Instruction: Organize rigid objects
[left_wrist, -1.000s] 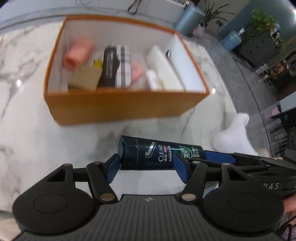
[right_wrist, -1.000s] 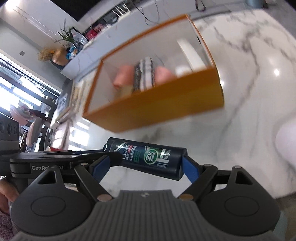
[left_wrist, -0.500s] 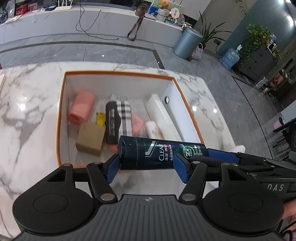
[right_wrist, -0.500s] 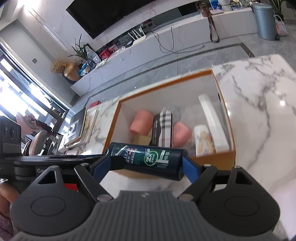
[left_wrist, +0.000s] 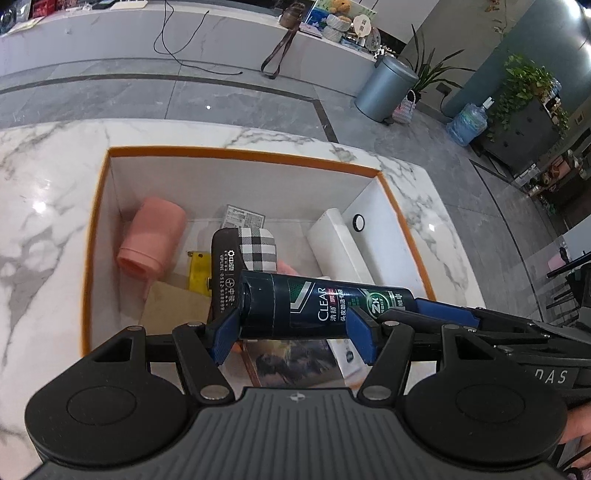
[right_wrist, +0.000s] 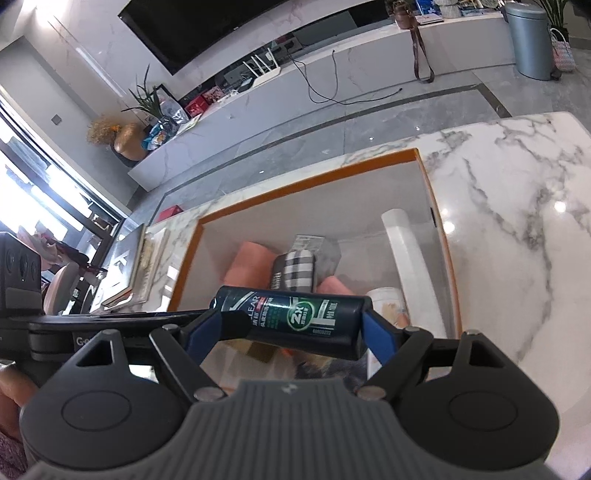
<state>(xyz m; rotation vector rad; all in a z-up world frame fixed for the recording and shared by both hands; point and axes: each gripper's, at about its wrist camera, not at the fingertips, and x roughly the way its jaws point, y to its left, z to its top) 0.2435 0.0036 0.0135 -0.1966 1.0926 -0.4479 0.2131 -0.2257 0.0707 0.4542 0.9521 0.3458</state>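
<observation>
A dark CLEAR shampoo bottle (left_wrist: 317, 310) lies crosswise, held above the orange box (left_wrist: 236, 153). My left gripper (left_wrist: 291, 332) is shut on its cap end, and my right gripper (right_wrist: 291, 332) is shut on its base end (right_wrist: 314, 323). Both hold it over the near part of the box (right_wrist: 306, 181). Inside lie a pink roll (left_wrist: 153, 236), a black-and-white checked case (left_wrist: 243, 254), a long white box (left_wrist: 340, 247), a brown cardboard box (left_wrist: 173, 306) and a yellow item (left_wrist: 199, 269).
The box sits on a white marble table (left_wrist: 44, 206) with bare surface to its left and right (right_wrist: 517, 206). A book with a dark picture (left_wrist: 291, 362) lies under the bottle. Grey floor, a bin and plants lie beyond the table.
Both grippers carried the bottle up and forward, from in front of the box's near wall to above its open interior. The grip is unchanged.
</observation>
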